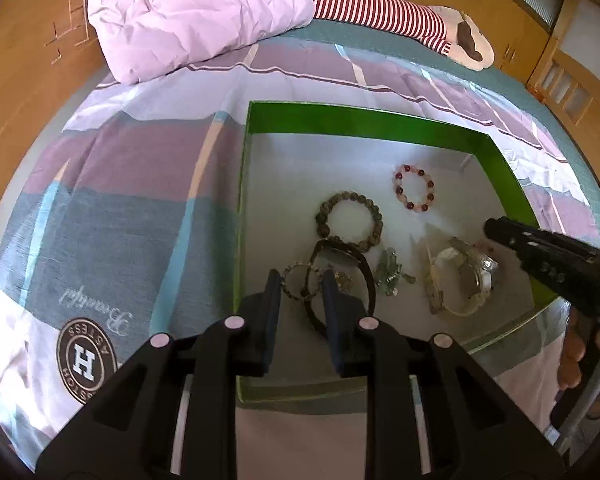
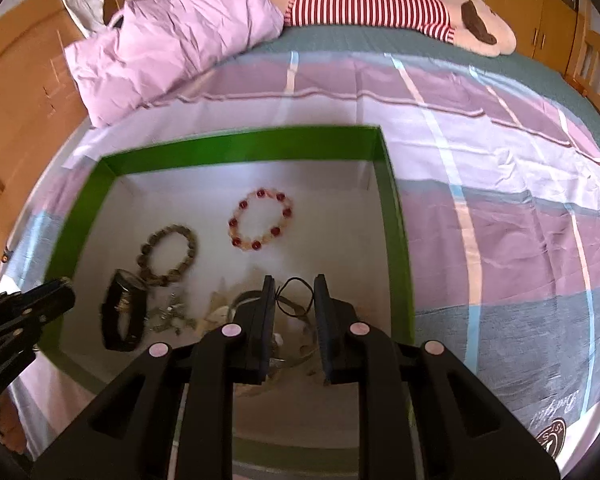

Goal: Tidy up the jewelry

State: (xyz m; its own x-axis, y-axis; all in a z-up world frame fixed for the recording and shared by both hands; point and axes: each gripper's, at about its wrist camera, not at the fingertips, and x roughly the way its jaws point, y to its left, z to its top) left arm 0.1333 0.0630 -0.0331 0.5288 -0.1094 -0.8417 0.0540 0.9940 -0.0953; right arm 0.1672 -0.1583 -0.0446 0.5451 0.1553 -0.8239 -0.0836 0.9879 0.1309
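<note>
Jewelry (image 1: 348, 220) beside seemingly "Beautiful"-printed bedsheet (image 1: 96, 316)

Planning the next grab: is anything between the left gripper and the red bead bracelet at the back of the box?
Yes. From the left gripper, the black band and brown bead bracelet lie nearer in the box than the red bead bracelet.

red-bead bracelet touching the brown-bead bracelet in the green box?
Apart. Right wrist view shows bare box floor between the red-bead bracelet and brown-bead bracelet.
</note>
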